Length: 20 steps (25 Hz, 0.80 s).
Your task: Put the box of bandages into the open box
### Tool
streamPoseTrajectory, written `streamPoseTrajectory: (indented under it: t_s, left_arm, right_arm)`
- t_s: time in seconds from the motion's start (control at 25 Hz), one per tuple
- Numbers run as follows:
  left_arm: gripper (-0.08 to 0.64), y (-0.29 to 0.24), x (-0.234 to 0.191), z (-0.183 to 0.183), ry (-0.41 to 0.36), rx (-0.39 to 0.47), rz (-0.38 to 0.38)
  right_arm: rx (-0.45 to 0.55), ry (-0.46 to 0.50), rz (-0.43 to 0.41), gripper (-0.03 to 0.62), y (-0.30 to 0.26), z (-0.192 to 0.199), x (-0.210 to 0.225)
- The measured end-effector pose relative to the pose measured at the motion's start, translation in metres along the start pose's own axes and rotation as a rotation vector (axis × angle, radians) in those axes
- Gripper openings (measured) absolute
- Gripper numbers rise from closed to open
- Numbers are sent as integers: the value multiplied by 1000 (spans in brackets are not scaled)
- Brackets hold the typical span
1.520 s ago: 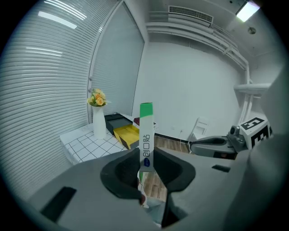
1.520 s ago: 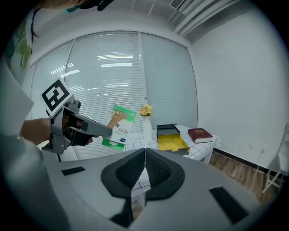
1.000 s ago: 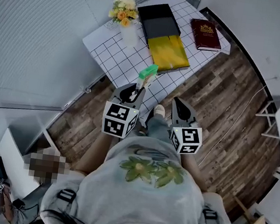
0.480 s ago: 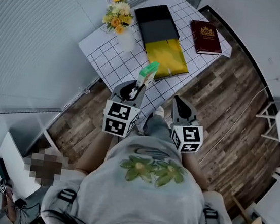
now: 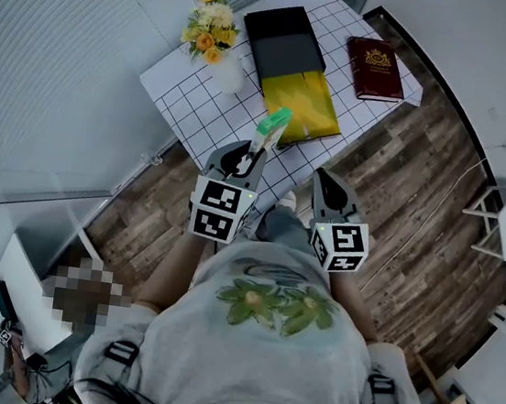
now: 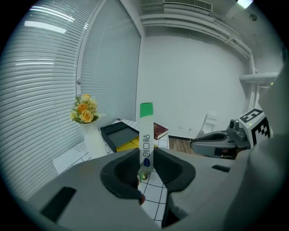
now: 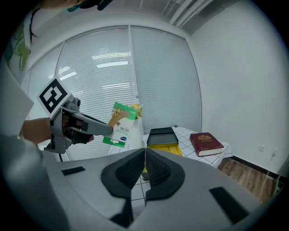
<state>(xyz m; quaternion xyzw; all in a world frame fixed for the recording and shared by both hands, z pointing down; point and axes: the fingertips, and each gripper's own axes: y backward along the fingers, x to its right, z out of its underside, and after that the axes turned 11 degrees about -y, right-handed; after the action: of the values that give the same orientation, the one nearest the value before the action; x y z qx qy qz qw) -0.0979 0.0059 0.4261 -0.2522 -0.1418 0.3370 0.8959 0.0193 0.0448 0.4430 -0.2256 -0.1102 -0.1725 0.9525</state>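
While pinching box of bandages low down with left gripper, judging it light, crushable card; holding right gripper jaws pressed together, empty.

A vase of yellow flowers stands near the left edge of the gridded table. A red book lies at the table's right edge, and wood floor lies around the table.

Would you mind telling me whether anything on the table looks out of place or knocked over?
Nothing stands out. The vase stands upright, the open box and the book lie flat on the table, and the bandage box is clamped in the left gripper.
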Motion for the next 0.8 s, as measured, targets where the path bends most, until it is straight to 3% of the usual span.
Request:
streamPoseTrajectory:
  t_s: [0.8]
  left_arm:
    - [98,-49,-3,1,5,-71,-10]
  right_arm:
    - [-35,3,-36,9,-26,-12,30]
